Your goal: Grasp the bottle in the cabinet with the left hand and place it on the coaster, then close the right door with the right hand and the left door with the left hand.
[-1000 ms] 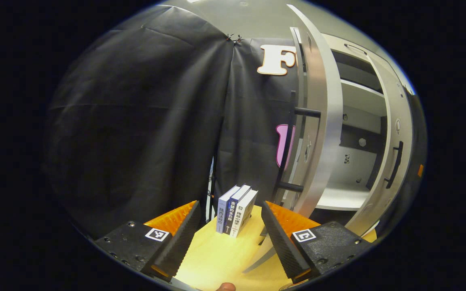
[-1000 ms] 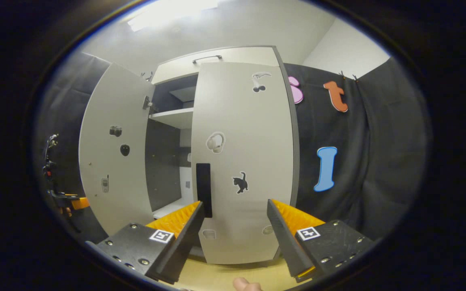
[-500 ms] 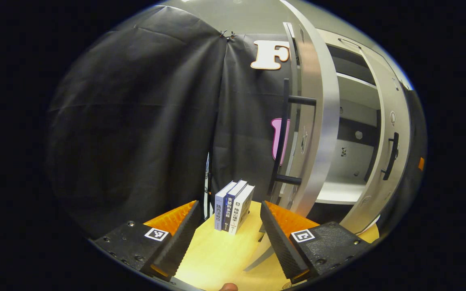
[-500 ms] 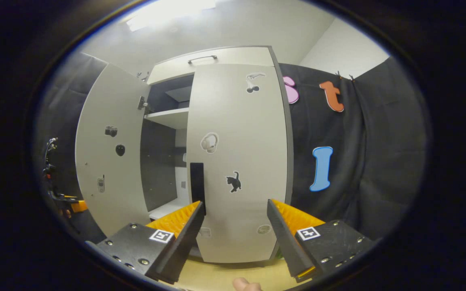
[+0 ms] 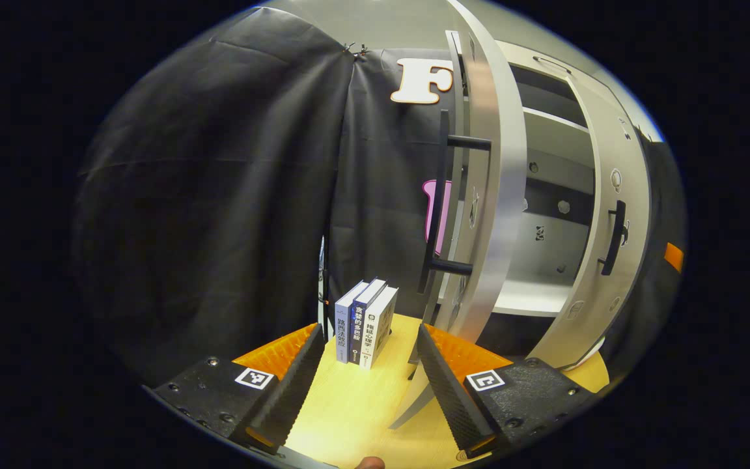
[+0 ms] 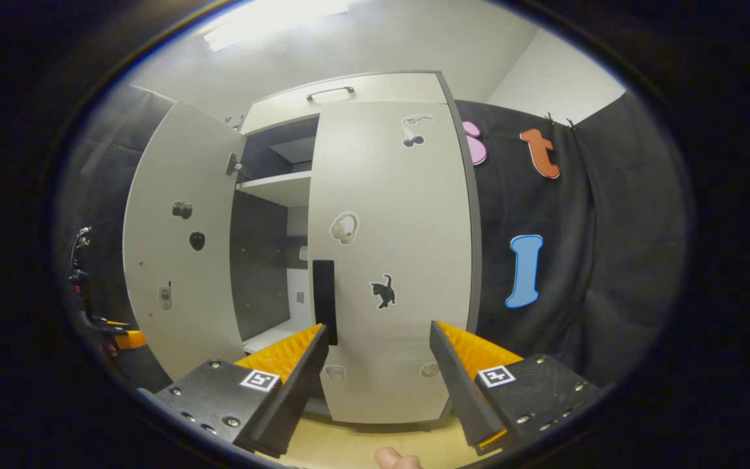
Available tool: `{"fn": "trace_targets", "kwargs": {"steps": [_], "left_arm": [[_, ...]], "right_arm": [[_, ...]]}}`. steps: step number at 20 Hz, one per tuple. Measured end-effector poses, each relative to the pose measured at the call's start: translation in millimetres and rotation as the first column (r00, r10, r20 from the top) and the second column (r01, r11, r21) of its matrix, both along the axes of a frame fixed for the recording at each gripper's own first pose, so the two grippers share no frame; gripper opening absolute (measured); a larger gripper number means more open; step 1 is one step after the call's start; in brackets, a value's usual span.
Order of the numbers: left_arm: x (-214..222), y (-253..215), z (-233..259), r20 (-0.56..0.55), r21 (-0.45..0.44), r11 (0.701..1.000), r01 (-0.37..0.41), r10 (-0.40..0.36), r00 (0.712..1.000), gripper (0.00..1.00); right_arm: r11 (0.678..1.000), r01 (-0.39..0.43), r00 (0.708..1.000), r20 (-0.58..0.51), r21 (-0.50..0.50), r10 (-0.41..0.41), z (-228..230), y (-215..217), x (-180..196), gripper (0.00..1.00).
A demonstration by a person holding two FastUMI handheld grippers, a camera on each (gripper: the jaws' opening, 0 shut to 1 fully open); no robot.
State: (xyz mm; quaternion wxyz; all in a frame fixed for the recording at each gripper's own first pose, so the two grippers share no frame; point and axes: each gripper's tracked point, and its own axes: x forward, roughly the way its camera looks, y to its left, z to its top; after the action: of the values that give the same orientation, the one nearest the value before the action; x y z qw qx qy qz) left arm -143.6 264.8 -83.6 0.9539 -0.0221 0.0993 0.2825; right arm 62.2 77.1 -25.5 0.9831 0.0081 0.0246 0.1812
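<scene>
My left gripper (image 5: 368,374) is open over the yellow table (image 5: 349,417), holding nothing. Just right of its right finger the cabinet's left door (image 5: 495,195) stands open, seen edge-on, with its black handle (image 5: 440,208) facing me. Beyond it are the cabinet's lower shelf (image 5: 531,301) and the right door (image 5: 609,247). My right gripper (image 6: 378,365) is open and empty, facing the right door (image 6: 394,260), which covers the cabinet's right half; its black handle (image 6: 324,293) is above my left finger. The left door (image 6: 180,247) swings wide open.
Three books (image 5: 365,322) stand upright on the table ahead of my left gripper, left of the open door. Black cloth walls close in the left and right sides. The other gripper (image 6: 118,335) shows at the far left in the right gripper view.
In the left gripper view the open left door and the books have slid left and come slightly nearer. The right gripper view only wobbles; the right door stays as it was.
</scene>
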Motion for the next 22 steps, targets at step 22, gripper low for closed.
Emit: {"fn": "trace_targets", "kwargs": {"steps": [22], "left_arm": [[73.2, -102.0, -19.8, -0.002, -0.042, 0.954, 0.297, -0.297, 0.955, 0.92]], "right_arm": [[0.996, 0.087, 0.996, 0.015, -0.007, -0.086, 6.2, -43.4, 1.5, 0.95]]}}
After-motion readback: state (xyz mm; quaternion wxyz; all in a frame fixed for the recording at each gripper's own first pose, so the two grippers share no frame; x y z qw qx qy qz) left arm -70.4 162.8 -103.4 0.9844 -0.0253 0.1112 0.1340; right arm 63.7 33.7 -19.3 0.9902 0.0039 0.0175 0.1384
